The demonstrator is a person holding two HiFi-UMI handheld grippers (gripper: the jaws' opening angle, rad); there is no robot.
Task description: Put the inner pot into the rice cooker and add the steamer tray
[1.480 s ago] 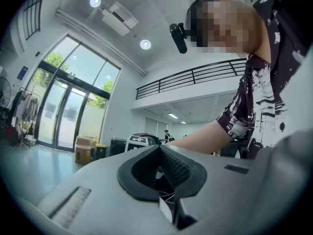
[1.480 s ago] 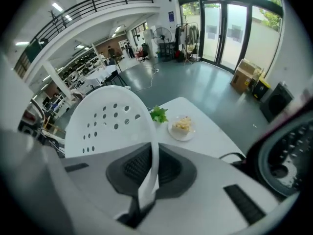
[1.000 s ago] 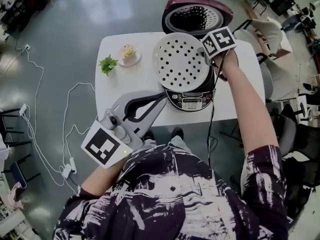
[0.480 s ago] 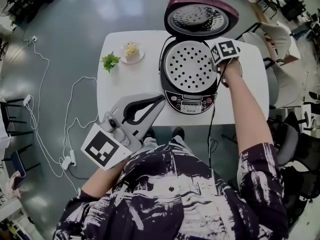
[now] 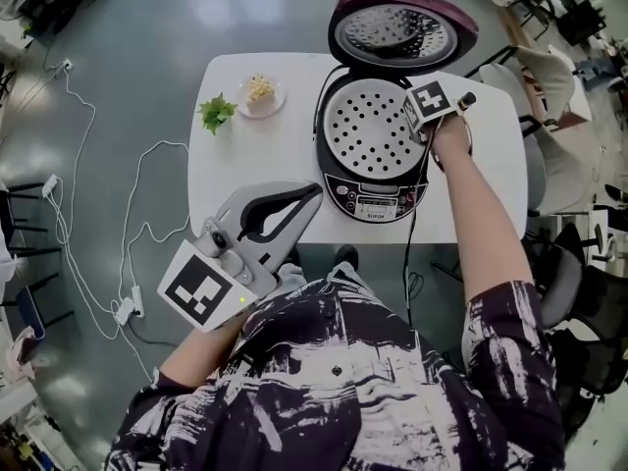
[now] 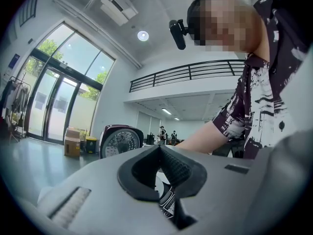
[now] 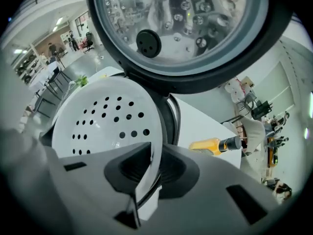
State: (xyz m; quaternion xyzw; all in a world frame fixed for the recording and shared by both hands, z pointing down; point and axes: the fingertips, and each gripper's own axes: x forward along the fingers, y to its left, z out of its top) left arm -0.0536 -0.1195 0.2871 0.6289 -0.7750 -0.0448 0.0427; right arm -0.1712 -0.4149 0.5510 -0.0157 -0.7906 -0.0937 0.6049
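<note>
The rice cooker (image 5: pixel 373 199) stands on the white table (image 5: pixel 255 175) with its maroon lid (image 5: pixel 402 32) raised. The white perforated steamer tray (image 5: pixel 368 130) sits in the cooker's opening and covers whatever is under it. My right gripper (image 5: pixel 422 130) points steeply down at the tray's right edge. In the right gripper view the tray (image 7: pixel 102 121) runs its thin rim between the jaws of the right gripper (image 7: pixel 152 151), which are shut on it. My left gripper (image 5: pixel 314 192) is shut and empty, held level off the table's front edge, and is also seen at close range (image 6: pixel 160 148).
A small plate of food (image 5: pixel 259 93) and a green sprig (image 5: pixel 216 113) lie at the table's back left. A yellow bottle (image 7: pixel 210 145) lies on the table right of the cooker. Cables (image 5: pixel 128 224) trail over the floor at the left; chairs stand at the right.
The right gripper has come down with the steamer tray, from tilted above the cooker's front to seated in its opening. The left gripper has stayed put.
</note>
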